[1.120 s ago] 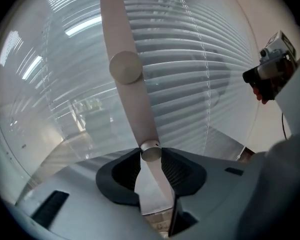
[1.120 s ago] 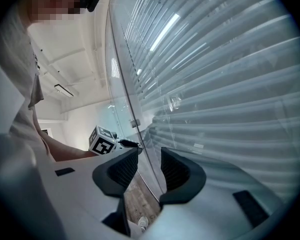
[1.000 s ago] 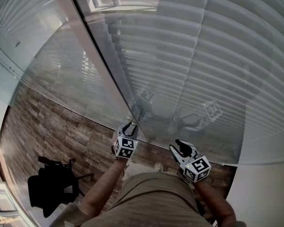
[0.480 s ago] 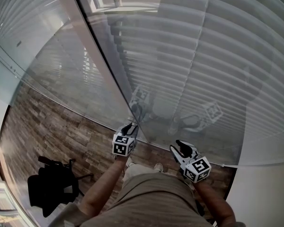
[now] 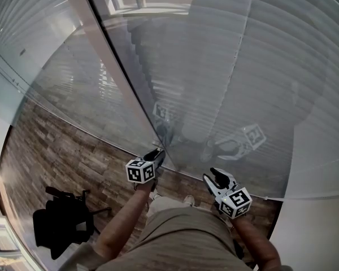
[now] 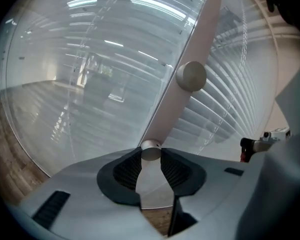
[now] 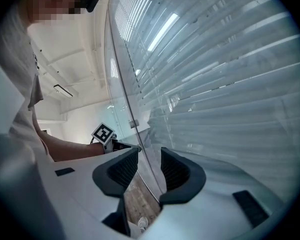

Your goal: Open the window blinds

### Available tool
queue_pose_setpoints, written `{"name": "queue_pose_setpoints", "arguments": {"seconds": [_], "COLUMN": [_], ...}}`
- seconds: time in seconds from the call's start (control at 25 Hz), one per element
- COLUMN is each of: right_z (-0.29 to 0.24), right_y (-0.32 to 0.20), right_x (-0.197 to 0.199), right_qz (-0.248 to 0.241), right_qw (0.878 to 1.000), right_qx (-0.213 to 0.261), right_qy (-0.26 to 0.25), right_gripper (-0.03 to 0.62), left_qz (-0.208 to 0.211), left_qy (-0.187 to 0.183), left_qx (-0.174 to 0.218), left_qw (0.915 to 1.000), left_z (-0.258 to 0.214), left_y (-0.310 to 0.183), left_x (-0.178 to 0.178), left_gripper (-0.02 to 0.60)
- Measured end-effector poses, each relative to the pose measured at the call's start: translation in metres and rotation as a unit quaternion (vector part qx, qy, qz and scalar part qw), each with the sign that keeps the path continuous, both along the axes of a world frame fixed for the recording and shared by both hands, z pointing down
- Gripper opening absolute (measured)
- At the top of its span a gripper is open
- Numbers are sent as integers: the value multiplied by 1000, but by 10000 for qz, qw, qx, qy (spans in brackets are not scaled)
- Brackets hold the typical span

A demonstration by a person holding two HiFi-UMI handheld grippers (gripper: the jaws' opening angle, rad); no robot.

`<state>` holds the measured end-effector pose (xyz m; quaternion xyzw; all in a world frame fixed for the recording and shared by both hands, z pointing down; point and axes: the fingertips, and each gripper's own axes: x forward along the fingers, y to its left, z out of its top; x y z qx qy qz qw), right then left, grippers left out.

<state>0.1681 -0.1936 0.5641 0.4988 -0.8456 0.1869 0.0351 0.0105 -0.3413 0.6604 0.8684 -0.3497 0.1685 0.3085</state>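
On a pale upright post, the left gripper pinches a small round metal knob. Beside it, the right gripper hangs empty, jaws spread. Beyond both, slatted blinds cover the window behind glass.

knob on post, blinds behind glass

- The glass pane is shining glossy and smooth, mirroring ceiling lights.
- The blind slats behind it are showing a smooth, matt, pale finish.
- The knob is gleaming like brushed metal.
- The floor is showing grainy wood planks.
- The left gripper is wearing matt grey plastic, its pads ribbed and black.
- The shorts are looking like plain cloth.
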Motion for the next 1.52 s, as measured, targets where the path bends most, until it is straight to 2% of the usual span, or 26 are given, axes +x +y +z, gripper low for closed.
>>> {"name": "queue_pose_setpoints", "arguments": {"seconds": [0.2, 0.44, 0.56, 0.68, 0.88, 1.2, 1.52], "right_z": [0, 2, 4, 5, 8, 9, 9], "right_y": [-1, -5, -4, -3, -3, -4, -5], "right_x": [-1, -1, -1, -1, -1, -2, -1], "right_qz": [2, 21, 29, 36, 37, 25, 13], "right_qw": [10000, 10000, 10000, 10000, 10000, 10000, 10000], "right_qx": [1, -14, -18, -35, -48, -51, -62], "right_qy": [-19, -18, -23, -18, -7, -12, -6], "right_gripper": [137, 137, 137, 137, 137, 137, 137], "left_qz": [-146, -218, -317, -410, -412, -584, -815], "left_qy": [666, 1052, 1390, 1835, 2068, 2978, 4029], "left_qx": [-436, -747, -977, -1258, -1462, -2095, -2754], "left_qw": [9967, 9914, 9849, 9741, 9665, 9295, 8690], "left_z": [1, 5, 5, 3, 3, 3, 3], "left_y": [-1, -6, -6, -6, -7, -7, -8], "left_x": [0, -2, -3, -1, -1, -1, -1], "left_gripper": [133, 133, 133, 133, 133, 133, 134]}}
